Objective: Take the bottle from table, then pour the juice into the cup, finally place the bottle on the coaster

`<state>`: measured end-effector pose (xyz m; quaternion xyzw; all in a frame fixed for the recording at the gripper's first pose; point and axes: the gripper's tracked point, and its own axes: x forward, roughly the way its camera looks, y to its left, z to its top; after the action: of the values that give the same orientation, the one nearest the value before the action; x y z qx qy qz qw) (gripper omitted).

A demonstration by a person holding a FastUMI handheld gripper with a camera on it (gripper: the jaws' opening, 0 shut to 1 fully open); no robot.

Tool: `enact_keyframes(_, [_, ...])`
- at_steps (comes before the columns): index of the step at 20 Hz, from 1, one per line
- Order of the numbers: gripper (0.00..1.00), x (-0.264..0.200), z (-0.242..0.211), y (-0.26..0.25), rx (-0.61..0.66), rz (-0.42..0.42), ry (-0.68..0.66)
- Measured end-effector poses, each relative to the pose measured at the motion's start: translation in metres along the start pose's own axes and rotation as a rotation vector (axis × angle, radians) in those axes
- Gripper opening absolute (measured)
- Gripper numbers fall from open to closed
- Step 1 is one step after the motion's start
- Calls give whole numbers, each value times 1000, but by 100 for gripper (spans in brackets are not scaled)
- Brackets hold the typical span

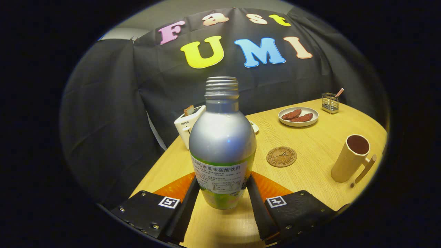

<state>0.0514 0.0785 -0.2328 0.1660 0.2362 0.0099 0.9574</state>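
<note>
Silver bottle [222,144] upright — open neck up — clamped in gripper [222,187].

My gripper [222,193] is clamped on the lower part of an uncapped silver bottle [222,144], one finger pressing each side of its label, and the bottle stands upright just above the wooden table [320,151]. Beyond the fingers to the right lie a round coaster [281,156] and, further right, a cream cup [352,158] with a handle. Farther back I see a plate [298,116] with two reddish-brown pieces, a small wire holder [330,102], and a white container [187,124] behind the bottle.
</note>
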Motion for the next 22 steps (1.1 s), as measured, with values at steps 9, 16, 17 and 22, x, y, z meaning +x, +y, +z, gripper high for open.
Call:
enact_keyframes(9, [77,-8,21,-47,221,6,-32])
enact_keyframes(16, [77,-11,23,-74,397,28,-37])
enact_keyframes(17, [77,-12,22,-76,423,29,-32])
enact_keyframes(22, [77,-12,17,-91,562,25,-37])
